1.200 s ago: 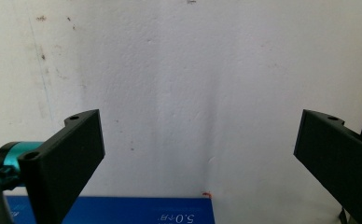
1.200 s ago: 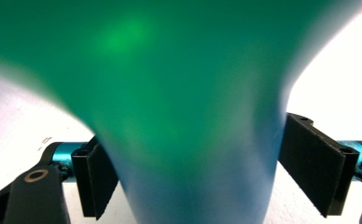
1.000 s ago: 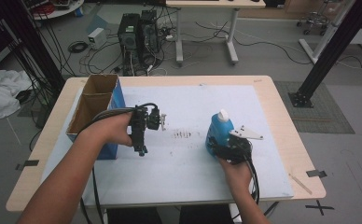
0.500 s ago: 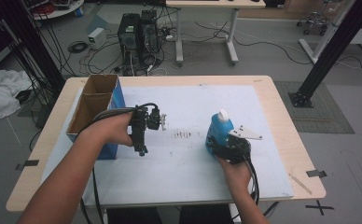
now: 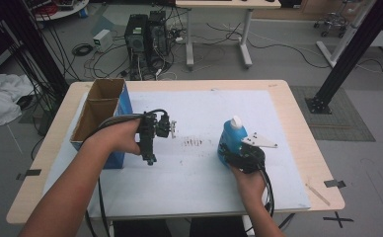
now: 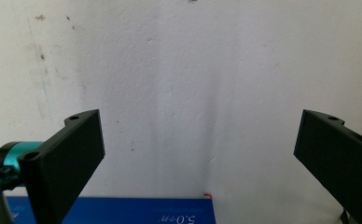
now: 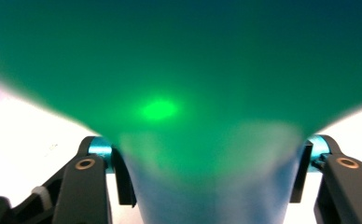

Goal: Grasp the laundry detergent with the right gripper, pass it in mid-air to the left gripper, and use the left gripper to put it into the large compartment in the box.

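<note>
A blue bottle (image 5: 232, 137) with a white cap stands upright on the white sheet (image 5: 204, 197), right of middle. My right gripper (image 5: 235, 154) reaches it from the near side. In the right gripper view the bottle (image 7: 170, 84) is a close blue-green blur between both jaws. My right gripper (image 7: 212, 191) has just been closing, and its pads now press the bottle's sides. My left gripper (image 5: 152, 142) hovers over the sheet beside the box, pointing down. Seen from its own camera, my left gripper (image 6: 198, 149) stands wide open with nothing between its jaws.
A tall open cardboard box (image 5: 98, 111) with a blue side stands at the table's left, close to my left hand. Small dark marks (image 5: 193, 142) stain the sheet between the grippers. The wooden table edge (image 5: 323, 163) runs on the right. Computers and cables sit on the floor beyond.
</note>
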